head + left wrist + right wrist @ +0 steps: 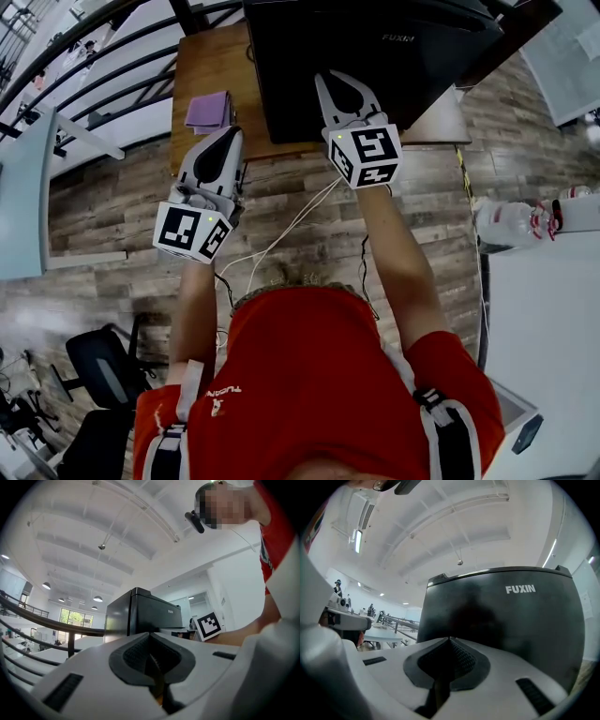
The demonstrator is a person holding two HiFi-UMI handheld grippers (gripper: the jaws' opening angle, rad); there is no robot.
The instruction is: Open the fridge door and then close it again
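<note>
The fridge (pixel 375 56) stands upright at the back of the wooden desk (pixel 211 66), a small black box with its flat front turned toward the person. Its door looks shut, and no handle shows in any view.

The right hand-held gripper (pixel 325 82) points level and straight at that front, jaws pressed together with nothing between them. In the right gripper view the dark door (pixel 501 630) fills nearly everything ahead of the closed tips (pixel 449 639), so it is very near. Whether the tips touch the door cannot be told.

The left hand-held gripper (pixel 230 139) is also closed and empty. It sits further back, off the fridge's left corner, just short of a purple cloth (pixel 208 111) on the desk. In its own view the fridge (pixel 140 616) stands clearly farther away, beyond the shut jaws (pixel 150 634).

The right hand is therefore the nearer one and is squared to the door face. Opening probably calls for catching one vertical edge of the door, but the views do not show which side swings.
</note>
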